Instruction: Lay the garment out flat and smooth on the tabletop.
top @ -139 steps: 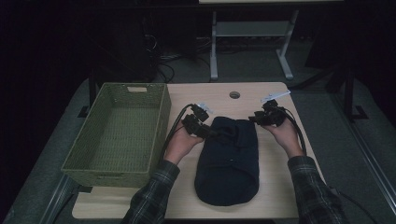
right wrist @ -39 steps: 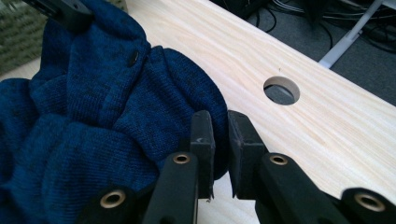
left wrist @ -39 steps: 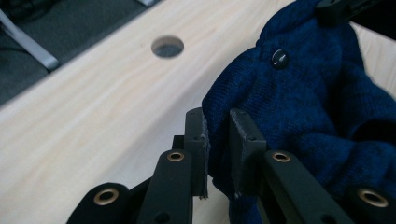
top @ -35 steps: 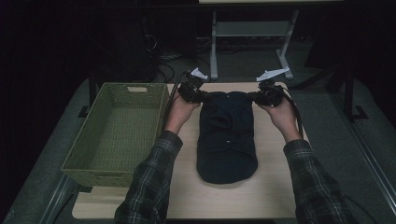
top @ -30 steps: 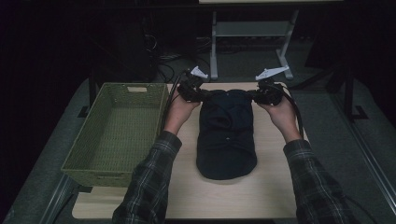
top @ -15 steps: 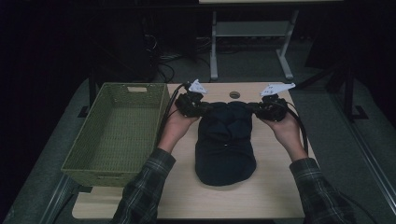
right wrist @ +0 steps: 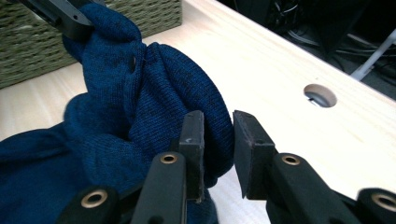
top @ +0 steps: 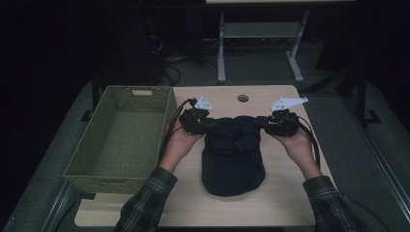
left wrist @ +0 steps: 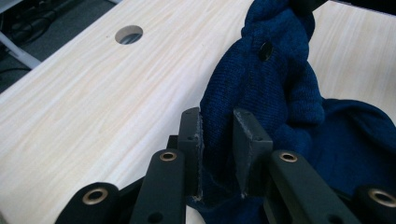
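Note:
A dark blue knitted garment [top: 233,162] with buttons lies bunched in the middle of the pale wooden table [top: 212,208]. My left gripper [top: 212,124] is at its far left corner. In the left gripper view the pads [left wrist: 192,135] pinch a fold of the knit [left wrist: 261,88]. My right gripper [top: 262,124] is at the far right corner and its jaws have just been opening. There a rounded fold [right wrist: 154,93] rests against one pad [right wrist: 194,135], with a slim gap to the other. The left gripper [right wrist: 60,14] shows at the top left of the right gripper view.
An empty green woven basket [top: 167,113] stands along the table's left side, close to my left forearm. A round cable hole [top: 242,98] sits in the tabletop just beyond the garment. Table legs and cables lie on the dark floor behind.
Both hands have drawn back from the table's far edge toward the person and sunk a little. The garment's far end came with them and now bunches up, so the garment looks shorter.

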### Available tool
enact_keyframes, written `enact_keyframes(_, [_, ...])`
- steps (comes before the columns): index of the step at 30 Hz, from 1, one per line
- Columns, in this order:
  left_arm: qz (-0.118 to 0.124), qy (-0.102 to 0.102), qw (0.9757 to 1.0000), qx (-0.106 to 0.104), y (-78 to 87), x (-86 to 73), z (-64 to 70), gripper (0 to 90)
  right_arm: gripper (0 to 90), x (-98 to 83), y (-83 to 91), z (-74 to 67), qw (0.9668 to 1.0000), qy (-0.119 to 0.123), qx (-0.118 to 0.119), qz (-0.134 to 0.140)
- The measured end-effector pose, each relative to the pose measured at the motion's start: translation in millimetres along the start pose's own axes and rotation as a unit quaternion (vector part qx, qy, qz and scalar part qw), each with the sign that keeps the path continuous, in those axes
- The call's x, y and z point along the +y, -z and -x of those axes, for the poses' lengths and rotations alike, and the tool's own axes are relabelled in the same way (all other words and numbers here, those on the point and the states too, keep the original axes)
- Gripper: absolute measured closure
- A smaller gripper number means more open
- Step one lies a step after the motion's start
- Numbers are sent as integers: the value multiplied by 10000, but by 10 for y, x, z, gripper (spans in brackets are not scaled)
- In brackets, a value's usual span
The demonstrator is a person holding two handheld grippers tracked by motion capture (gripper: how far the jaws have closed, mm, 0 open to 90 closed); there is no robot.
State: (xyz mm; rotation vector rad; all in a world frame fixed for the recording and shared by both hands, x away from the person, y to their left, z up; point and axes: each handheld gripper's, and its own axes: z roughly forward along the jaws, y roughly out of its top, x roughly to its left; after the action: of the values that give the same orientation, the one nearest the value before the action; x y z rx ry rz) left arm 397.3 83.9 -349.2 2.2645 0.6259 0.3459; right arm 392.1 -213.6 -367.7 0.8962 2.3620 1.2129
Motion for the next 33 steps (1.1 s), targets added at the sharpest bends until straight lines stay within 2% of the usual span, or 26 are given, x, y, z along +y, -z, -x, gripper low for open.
enact_keyframes(4, [-42, 91, 9999, -118, 7, -75, 44, 731, 721, -62, 47, -70, 9999, -61, 115, -18])
enact_keyframes(5, [-51, 208, 9996, -190, 5, -112, 64, 729, 718, -74, 55, -82, 9999, -50, 150, -26])
enact_keyframes(6, [-61, 242, 9994, -220, 11, -127, 73, 728, 716, -87, 63, -99, 9998, -73, 179, -38])
enact_keyframes(15, [25, 405, 9982, -438, 47, -265, 170, 720, 710, -210, 140, -208, 9993, -66, 353, -35])
enact_keyframes(20, [-3, 414, 9974, -586, 82, -344, 238, 717, 709, -322, 186, -306, 9988, -33, 486, -50])
enact_keyframes(21, [15, 472, 9970, -611, 87, -354, 260, 715, 706, -336, 200, -328, 9988, -54, 494, -47])
enact_keyframes(27, [-62, 420, 9965, -715, 122, -424, 342, 709, 700, -406, 259, -409, 9983, 26, 577, -90])
enact_keyframes(28, [-31, 488, 9961, -731, 125, -445, 368, 704, 699, -439, 290, -468, 9982, 26, 594, -58])
enact_keyframes(29, [-127, 396, 9964, -743, 144, -481, 390, 703, 698, -456, 296, -489, 9980, 42, 629, -68])
enact_keyframes(33, [-150, 426, 9960, -772, 152, -526, 442, 700, 696, -516, 315, -570, 9975, 38, 696, -95])
